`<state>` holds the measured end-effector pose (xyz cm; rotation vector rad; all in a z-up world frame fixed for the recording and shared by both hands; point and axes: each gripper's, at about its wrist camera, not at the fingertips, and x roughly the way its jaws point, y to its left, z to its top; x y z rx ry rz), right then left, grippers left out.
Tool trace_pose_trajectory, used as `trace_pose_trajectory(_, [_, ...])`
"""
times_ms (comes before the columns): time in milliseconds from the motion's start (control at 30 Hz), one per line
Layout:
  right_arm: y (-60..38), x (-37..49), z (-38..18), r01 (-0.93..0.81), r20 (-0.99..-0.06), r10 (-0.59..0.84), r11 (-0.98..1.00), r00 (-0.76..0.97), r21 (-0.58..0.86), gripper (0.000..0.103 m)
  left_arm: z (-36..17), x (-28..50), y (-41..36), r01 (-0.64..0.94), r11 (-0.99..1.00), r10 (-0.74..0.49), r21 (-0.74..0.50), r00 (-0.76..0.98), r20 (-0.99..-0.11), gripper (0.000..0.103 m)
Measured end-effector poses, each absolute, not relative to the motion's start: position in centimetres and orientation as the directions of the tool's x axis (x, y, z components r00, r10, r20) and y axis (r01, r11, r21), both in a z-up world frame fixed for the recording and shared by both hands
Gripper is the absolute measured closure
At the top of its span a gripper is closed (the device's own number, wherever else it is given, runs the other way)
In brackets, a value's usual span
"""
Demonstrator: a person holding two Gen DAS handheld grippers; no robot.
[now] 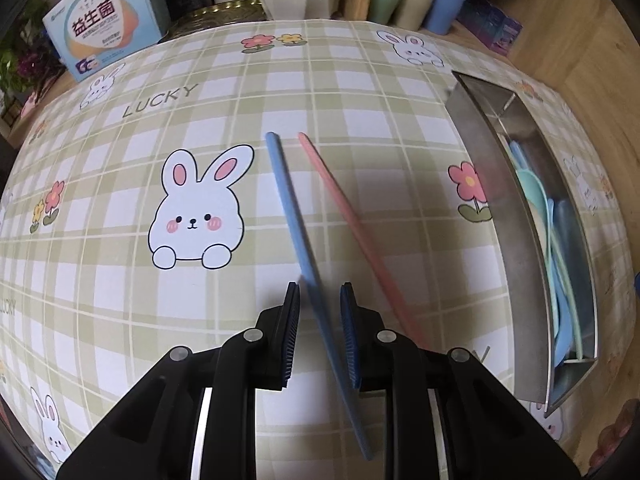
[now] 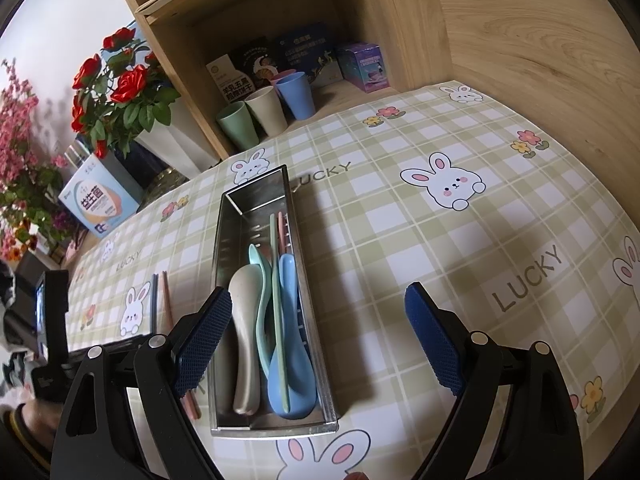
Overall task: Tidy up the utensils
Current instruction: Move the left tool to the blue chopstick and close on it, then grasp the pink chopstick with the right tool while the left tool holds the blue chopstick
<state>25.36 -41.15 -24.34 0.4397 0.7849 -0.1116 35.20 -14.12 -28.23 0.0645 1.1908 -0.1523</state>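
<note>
A blue chopstick (image 1: 294,232) and a pink chopstick (image 1: 352,232) lie on the bunny-print tablecloth (image 1: 200,120). My left gripper (image 1: 320,312) is open, its pads on either side of the blue chopstick's near part, not clamping it. A steel utensil tray (image 2: 222,280) holds a beige spoon (image 2: 245,320), a teal spoon (image 2: 262,280), a blue spoon (image 2: 290,340) and some chopsticks. The tray also shows in the left wrist view (image 1: 488,200) at right. My right gripper (image 2: 320,344) is wide open and empty above the tray's near end. Both chopsticks show in the right wrist view (image 2: 160,300).
Three cups (image 2: 264,114) stand in a wooden shelf (image 2: 400,20) at the back, with boxes (image 2: 364,66) behind. A supplement box (image 1: 104,24) and red flowers (image 2: 120,88) stand at the back left. A wooden panel (image 2: 540,40) borders the table on the right.
</note>
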Motion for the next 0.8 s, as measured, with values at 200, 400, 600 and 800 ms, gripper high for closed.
trace_pose_trajectory(200, [-41.1,25.2,-24.4,0.254,-0.704,0.070,0.904,0.707,0.344,0.018,-28.3,34.8,-13.8,0.163,0.987,-0.062,0.004,0.402,-0.913,0.094])
trace_pose_trajectory(400, [-40.6,25.0,-24.5,0.238,-0.710,0.104,0.900,0.696,0.366,0.018,-28.3,34.0,-11.7,0.145,0.989,-0.088,-0.028,0.429,-0.899,0.098])
trace_pose_trajectory(600, [-39.2,25.3,-24.2,0.196,-0.709,0.142,0.907,0.690,0.373,0.018,-26.8,32.6,-8.1,0.093,0.990,-0.141,-0.110,0.467,-0.873,0.098])
trace_pose_trajectory(800, [-36.1,25.8,-23.6,0.128,-0.721,0.151,0.940,0.676,0.318,0.018,-25.0,31.3,-4.2,0.031,0.989,-0.141,-0.146,0.518,-0.843,0.098])
